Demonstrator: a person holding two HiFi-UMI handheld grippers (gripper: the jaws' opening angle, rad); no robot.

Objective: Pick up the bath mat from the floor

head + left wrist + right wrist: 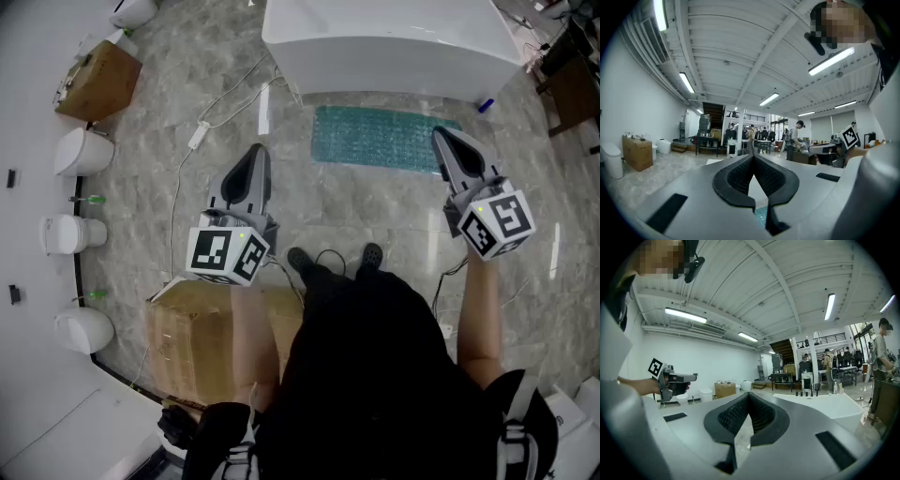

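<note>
The bath mat lies flat on the floor, long axis running 9 to 3 o'clock, its 3 o'clock end beneath the nearer right tongs, with the left tongs off toward its 8 o'clock, both clenched and empty.

Bath mat on floor, beside bathtub

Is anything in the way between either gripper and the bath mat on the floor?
Nothing visible. The bath mat lies flat before the tub; only bare floor separates it from the left gripper, and the right gripper is at its right end. Both are shut.
</note>
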